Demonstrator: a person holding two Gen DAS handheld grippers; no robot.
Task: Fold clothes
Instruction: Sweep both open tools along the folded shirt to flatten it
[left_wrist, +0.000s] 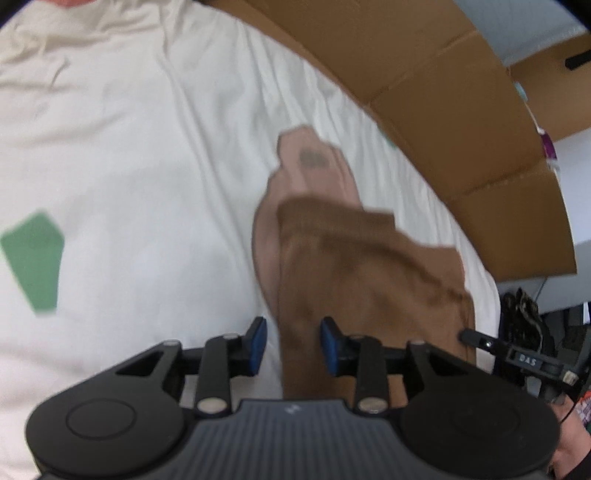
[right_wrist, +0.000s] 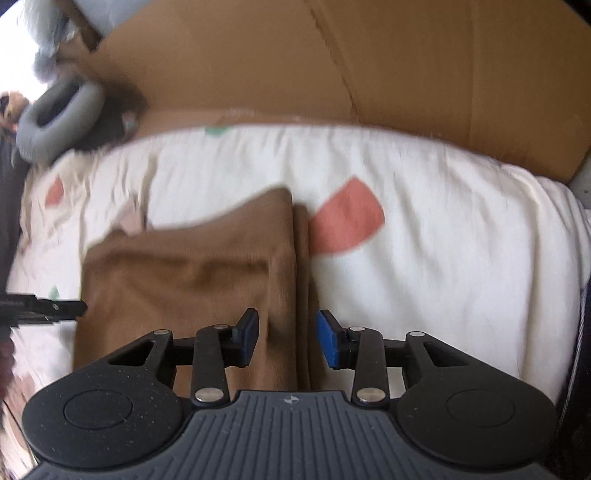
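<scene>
A folded brown fabric garment (right_wrist: 192, 266) lies on the patterned white bedsheet (right_wrist: 443, 240). Left gripper (left_wrist: 293, 345) and right gripper (right_wrist: 286, 338) each straddle its edge, jaws partly open, gripping nothing.

Bare sheet (right_wrist: 443, 258) lies open right of the brown garment (right_wrist: 184, 266). A cardboard wall (right_wrist: 369, 66) blocks the far side.

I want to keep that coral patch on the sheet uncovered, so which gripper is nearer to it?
Right. The right gripper sits just short of the coral patch, at the brown garment's edge; the left gripper is across the garment.
</scene>
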